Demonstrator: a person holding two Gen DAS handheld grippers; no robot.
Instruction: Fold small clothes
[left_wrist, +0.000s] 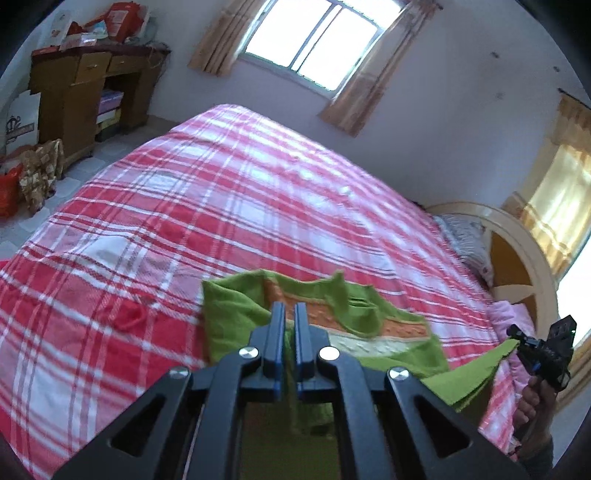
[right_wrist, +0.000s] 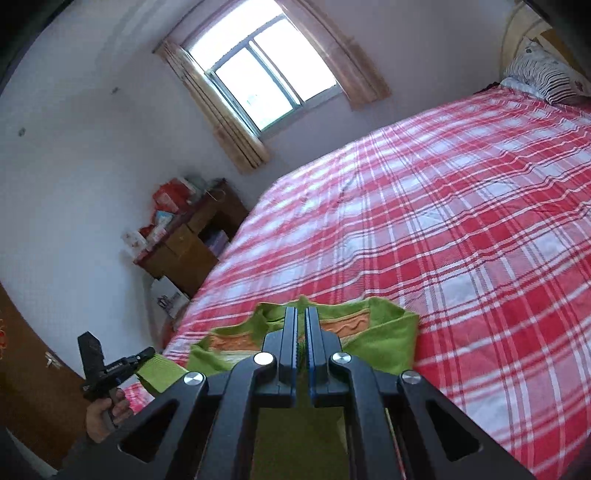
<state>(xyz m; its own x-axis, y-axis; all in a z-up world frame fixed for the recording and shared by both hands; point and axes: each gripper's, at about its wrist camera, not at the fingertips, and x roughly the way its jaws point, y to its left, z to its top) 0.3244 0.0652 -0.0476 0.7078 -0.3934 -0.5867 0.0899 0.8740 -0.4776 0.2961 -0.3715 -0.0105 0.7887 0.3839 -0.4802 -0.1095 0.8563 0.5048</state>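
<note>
A small green garment (left_wrist: 243, 314) — soft, fleecy-looking cloth with an orange band and a pale cream stripe across its front — hangs stretched between the two tools over the near edge of the bed (left_wrist: 229, 206). Its far part droops in loose folds onto the bedspread, a thin woven cover in red, pink and white plaid, pulled fairly flat with a few shallow creases.

The left tool (left_wrist: 290, 308) has its two flat, dark, blade-like fingers drawn together on a fold of the green cloth, which runs down between them and under the black angular linkage with its round silver bolts. The right tool (right_wrist: 301, 314) is likewise clamped on the garment, green fabric filling the narrow slot between its fingers. From the left wrist view the right tool shows at the far right edge, a hand (left_wrist: 535, 402) gripping its handle and a flat green sleeve or hem pulled taut to its tip.

Beyond the bed stand a brown wooden desk (left_wrist: 74, 92) piled with red packages, a window (left_wrist: 314, 40) with beige curtains, a striped pillow (right_wrist: 546, 77) and a curved, glossy headboard (left_wrist: 517, 251).
</note>
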